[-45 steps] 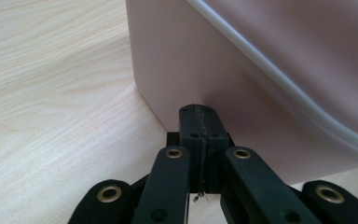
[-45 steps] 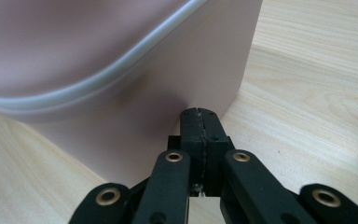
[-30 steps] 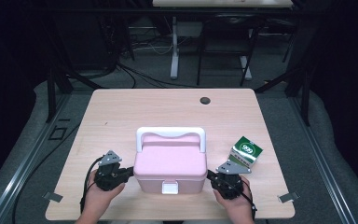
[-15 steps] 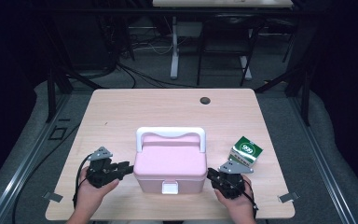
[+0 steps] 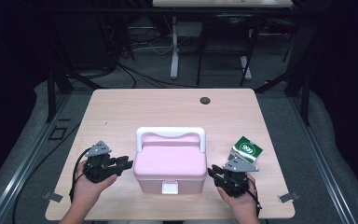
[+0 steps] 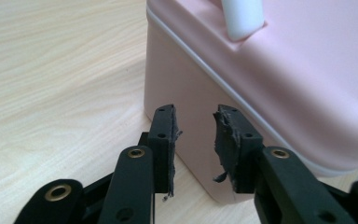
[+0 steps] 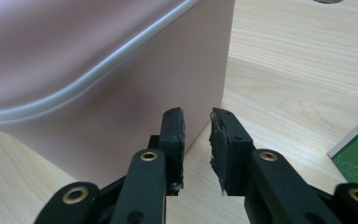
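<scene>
Flanking the pink plastic carry box (image 5: 169, 164) from both sides, we had our two grippers low at the near edge of the pale wooden table (image 5: 135, 107), and nothing was in either one. Our left gripper (image 5: 123, 165) pointed at the box's left wall, close to it but apart; its jaws had just been opening, with only air between the worn black pads (image 6: 167, 135). Our right gripper (image 5: 214, 172) sat just beside the box's right wall, its jaws also just opening and standing a little apart, the box corner showing beyond the gap rather than in it.

The box stood upright at the near middle of the table, its lid down, the white front latch (image 5: 169, 188) looking closed and the white handle (image 5: 170, 135) lying across the lid toward the far side. Just beyond our right gripper the small green and white carton (image 5: 245, 150) lay on the table, outside the box.

We judged the work as barely begun, or between steps: the box was in place and let go, while unlatching it, lifting the lid and dealing with the carton all seemed left to do. Farthest off, a dark round grommet (image 5: 205, 100) sat near the far edge.
</scene>
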`<state>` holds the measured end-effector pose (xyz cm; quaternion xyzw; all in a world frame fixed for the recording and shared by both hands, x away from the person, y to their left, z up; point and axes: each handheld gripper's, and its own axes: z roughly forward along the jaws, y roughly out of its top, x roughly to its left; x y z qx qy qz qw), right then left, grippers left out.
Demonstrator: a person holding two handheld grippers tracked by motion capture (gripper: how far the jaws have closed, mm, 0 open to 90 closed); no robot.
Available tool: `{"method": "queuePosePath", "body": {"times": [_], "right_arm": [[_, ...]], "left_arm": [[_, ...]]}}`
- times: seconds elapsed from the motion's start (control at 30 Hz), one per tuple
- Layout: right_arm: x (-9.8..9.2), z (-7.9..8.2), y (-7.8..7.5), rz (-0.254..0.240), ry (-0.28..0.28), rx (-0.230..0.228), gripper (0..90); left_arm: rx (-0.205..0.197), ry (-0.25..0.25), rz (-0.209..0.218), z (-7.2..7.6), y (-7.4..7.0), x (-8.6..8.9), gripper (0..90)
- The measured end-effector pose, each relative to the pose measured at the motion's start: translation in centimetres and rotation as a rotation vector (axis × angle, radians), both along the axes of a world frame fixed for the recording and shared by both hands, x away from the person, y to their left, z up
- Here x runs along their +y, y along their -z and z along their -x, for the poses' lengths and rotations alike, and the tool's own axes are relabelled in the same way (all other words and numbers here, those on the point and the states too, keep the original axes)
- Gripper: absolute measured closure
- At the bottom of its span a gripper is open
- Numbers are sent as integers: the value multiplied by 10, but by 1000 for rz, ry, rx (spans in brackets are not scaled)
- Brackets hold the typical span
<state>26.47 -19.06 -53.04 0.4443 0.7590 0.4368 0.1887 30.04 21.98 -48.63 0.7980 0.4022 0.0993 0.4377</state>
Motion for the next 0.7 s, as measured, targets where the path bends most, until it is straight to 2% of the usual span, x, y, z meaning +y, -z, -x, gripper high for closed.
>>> {"method": "queuePosePath", "body": {"times": [0.1, 0.3, 0.47, 0.7], "right_arm": [[-1, 0, 0, -6, -2, -2, 739], [-1, 0, 0, -7, -5, -4, 737], [-1, 1, 0, -7, -8, -9, 734], [-1, 1, -2, -15, -11, -19, 730]], "left_arm": [[-4, 13, 8, -2, -5, 0, 652], [-31, 34, -17, -3, -23, -2, 642], [-48, 60, 0, -4, -39, -5, 655], [-74, 88, -7, -6, -53, -13, 648]]}}
